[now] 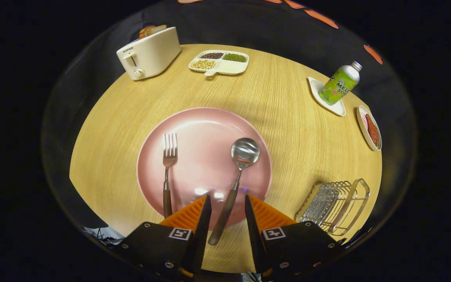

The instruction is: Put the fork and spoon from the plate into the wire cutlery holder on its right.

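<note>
The claw hangs open astride the spoon handle, gripping nothing. Stiff, light, slick metal; best pinched on the wooden handle.

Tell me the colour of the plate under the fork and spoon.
Pink, plain, with no pattern: the plate in the gripper view, just ahead of the open gripper.
</note>
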`<state>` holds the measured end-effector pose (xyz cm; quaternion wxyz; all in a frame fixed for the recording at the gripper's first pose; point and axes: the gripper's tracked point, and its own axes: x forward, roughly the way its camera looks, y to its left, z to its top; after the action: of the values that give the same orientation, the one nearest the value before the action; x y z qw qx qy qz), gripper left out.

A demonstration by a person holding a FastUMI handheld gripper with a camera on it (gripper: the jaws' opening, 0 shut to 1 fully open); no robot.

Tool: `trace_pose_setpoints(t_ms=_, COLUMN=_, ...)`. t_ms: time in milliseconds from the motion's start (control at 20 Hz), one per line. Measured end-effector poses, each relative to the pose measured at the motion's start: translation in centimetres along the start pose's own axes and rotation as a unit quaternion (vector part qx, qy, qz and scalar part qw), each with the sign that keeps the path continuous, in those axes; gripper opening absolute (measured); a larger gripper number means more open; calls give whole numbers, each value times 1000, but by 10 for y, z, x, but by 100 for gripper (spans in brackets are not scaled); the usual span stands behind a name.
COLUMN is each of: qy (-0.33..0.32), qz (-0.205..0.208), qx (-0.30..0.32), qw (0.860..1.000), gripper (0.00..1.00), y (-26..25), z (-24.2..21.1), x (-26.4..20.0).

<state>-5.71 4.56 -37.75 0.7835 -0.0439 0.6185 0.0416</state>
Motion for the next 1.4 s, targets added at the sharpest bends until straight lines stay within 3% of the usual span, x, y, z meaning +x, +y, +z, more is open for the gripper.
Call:
trace_pose_setpoints(t_ms=450, qy=-9, qz=-6, qx=10, qw=1000, gripper=11, y=-7, z=5, x=13)
trace_pose_setpoints(t_ms=900, qy=-41, qz=21, qx=-7, qw=999, gripper=5, y=-2, z=8, x=-2)
trace_pose_setpoints(t_ms=1400, qy=-96, qz=20, qx=46, qw=994, gripper=4, y=-37, z=11, x=-67)
